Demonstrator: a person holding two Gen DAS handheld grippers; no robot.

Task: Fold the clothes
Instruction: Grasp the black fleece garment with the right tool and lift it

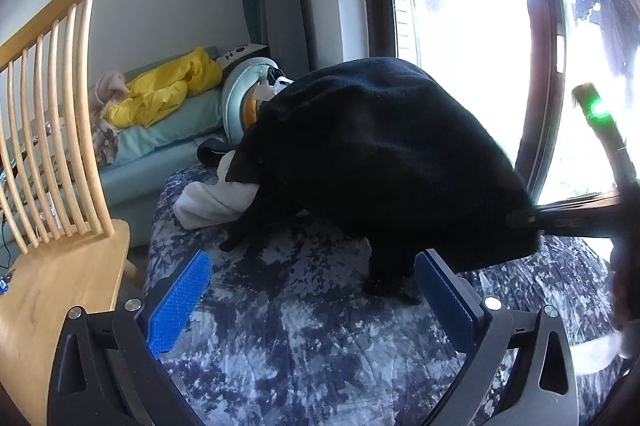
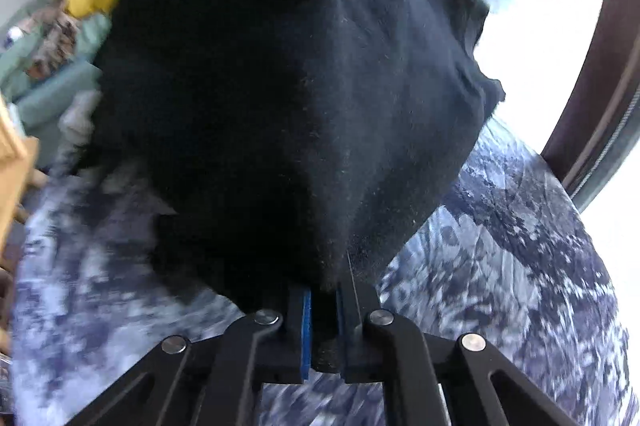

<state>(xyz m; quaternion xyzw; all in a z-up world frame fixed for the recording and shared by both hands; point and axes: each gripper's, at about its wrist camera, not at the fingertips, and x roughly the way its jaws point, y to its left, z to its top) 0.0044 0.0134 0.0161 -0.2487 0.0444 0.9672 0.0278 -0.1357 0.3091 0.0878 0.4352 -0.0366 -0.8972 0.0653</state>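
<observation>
A black garment [image 1: 380, 153] is bunched in a tall heap on the bed, and it fills most of the right wrist view [image 2: 280, 85]. My right gripper [image 2: 323, 306] is shut on an edge of this cloth, which is pinched between its blue pads. Seen from the left wrist, the right gripper [image 1: 520, 218] holds that edge lifted at the heap's right side. My left gripper [image 1: 312, 302] stands open just above the bed cover with nothing between its pads. Its right pad [image 1: 448, 302] is close beside the garment's hanging lower corner. A white garment [image 1: 216, 201] lies partly under the black one.
The bed cover [image 1: 300, 346] is mottled blue and white. A wooden chair [image 1: 60, 246] stands close on the left. Behind it a teal couch [image 1: 168, 133] carries a yellow garment [image 1: 160, 93] and other cloth. A bright window with a dark frame [image 1: 540, 85] fills the right.
</observation>
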